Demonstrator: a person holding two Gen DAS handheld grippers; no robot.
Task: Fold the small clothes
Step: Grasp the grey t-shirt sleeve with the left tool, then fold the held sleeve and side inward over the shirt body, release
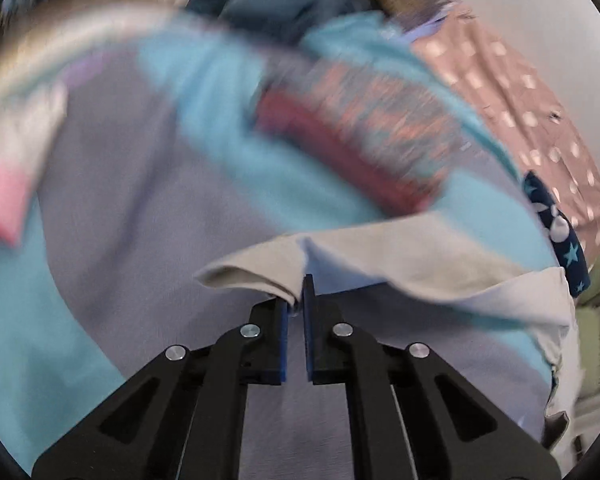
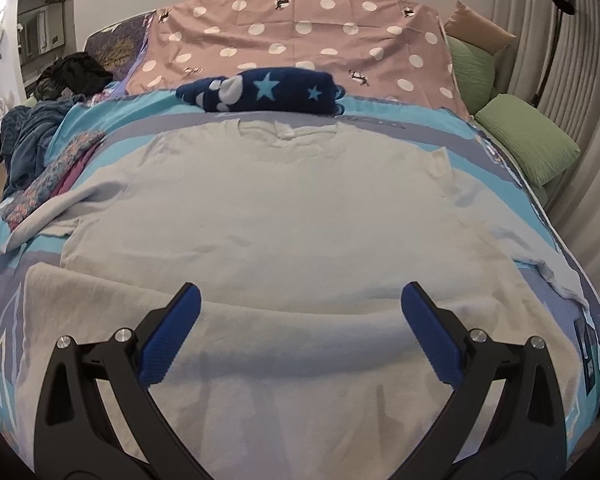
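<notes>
The left gripper [image 1: 299, 300] pinches the sleeve edge of the pale cream cotton T-shirt [image 2: 292, 216] at lower centre. The right gripper [image 2: 300, 300] hovers over the shirt's hem, jaws wide and empty.

Motion-blurred patterned cloth [image 1: 364, 136] beyond fingers [image 1: 310, 312]

Navy star bundle [image 2: 260, 92] beyond shirt [image 2: 284, 216]
</notes>
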